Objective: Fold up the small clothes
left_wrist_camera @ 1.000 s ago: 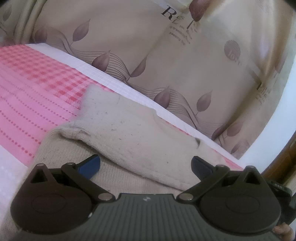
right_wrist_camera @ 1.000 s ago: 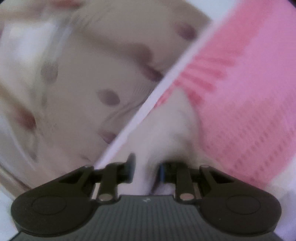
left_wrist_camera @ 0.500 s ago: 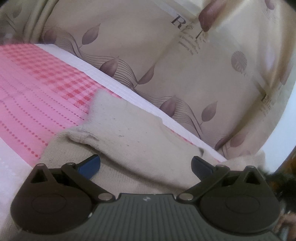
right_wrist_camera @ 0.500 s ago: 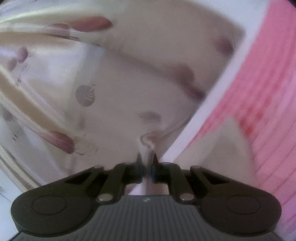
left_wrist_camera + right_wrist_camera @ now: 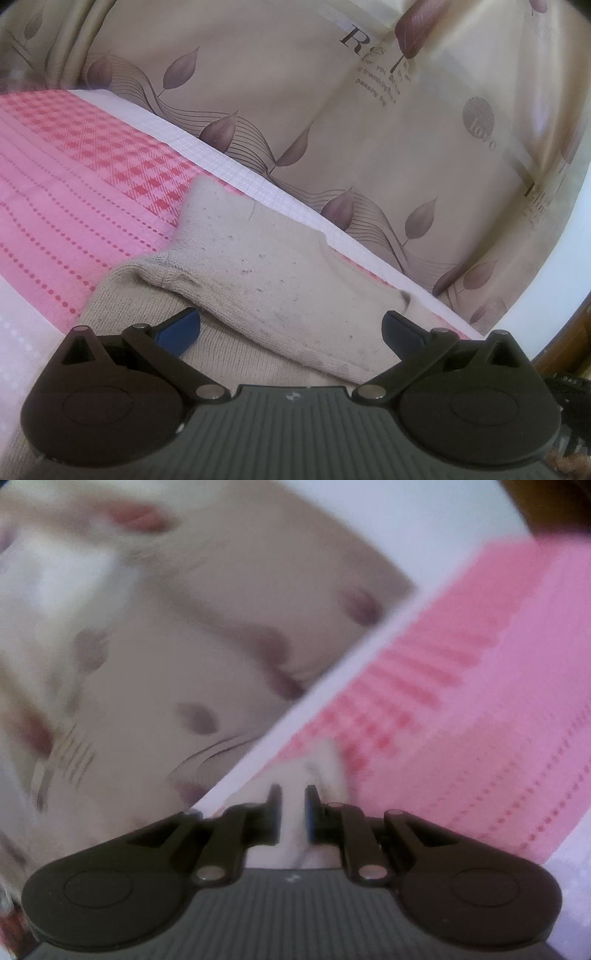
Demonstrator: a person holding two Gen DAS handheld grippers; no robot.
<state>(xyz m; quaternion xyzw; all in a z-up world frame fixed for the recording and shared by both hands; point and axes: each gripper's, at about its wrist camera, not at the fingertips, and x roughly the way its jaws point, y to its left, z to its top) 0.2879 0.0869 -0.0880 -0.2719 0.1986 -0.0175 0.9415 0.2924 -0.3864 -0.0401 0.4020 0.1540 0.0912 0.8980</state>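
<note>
The beige garment (image 5: 273, 280) lies folded on the pink bedspread (image 5: 74, 199), beneath the wide-spread left gripper (image 5: 290, 328). The right gripper (image 5: 293, 814), blurred, stands narrowly parted around pale cloth.

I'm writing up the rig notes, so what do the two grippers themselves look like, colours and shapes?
Both match. The left gripper has a ribbed dark grey body with a small logo, two round black discs at its sides, black linkage arms with silver pivot pins, and blue pads on its fingers. The right gripper looks the same. No cables or sleeves show.
</note>
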